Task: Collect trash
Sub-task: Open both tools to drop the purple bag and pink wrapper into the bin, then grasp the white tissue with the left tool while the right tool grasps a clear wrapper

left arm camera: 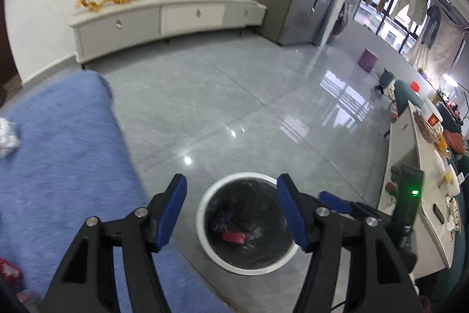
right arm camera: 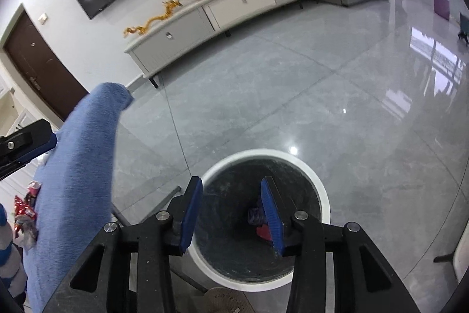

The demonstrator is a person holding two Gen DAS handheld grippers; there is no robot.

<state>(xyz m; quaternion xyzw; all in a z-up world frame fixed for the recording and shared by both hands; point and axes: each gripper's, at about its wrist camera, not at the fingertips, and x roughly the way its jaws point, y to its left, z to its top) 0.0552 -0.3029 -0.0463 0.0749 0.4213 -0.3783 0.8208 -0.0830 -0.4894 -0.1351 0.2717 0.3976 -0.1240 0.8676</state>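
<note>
Nearest the cameras, the right gripper (right arm camera: 231, 203) and the left gripper (left arm camera: 231, 207) both hang over the white-rimmed bin (left arm camera: 202, 213) with jaws spread wide and nothing between them; some wrappers already lie at the bottom. Farther left on the blue cloth (left arm camera: 64, 154) wait a crumpled white wad (left arm camera: 7, 137) and red snack wrappers (right arm camera: 25, 213). These look light, soft and crinkly, probably slick foil, so each is best pinched across its bunched middle.
</note>
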